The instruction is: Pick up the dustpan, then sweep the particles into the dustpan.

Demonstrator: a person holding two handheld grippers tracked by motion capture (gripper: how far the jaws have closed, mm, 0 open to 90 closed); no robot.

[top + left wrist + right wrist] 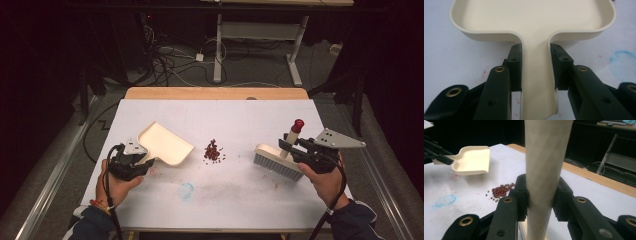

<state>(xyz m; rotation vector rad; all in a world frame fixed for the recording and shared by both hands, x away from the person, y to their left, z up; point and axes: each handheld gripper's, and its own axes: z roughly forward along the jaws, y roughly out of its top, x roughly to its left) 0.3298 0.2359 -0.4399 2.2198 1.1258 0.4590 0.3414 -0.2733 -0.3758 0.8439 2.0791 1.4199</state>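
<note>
A cream dustpan point(165, 142) lies on the white table left of centre, and my left gripper point(145, 162) is shut on its flat handle point(536, 75). Its pan point(531, 15) opens away from the jaws, tilted toward the back left in the high view. A small heap of dark red beans point(212, 151) sits mid-table. My right gripper point(290, 147) is shut on the cream handle point(545, 170) of a brush point(277, 162) with a red cap point(298, 123); its pale bristles rest on the table right of the beans point(501, 190). The dustpan point(471, 160) also appears far left in the right gripper view.
A faint blue ring mark point(186, 190) and reddish smudges stain the white table cover point(225, 200). The wooden table edge point(215, 93) runs along the back. Cables and desk legs point(218, 50) stand on the floor behind.
</note>
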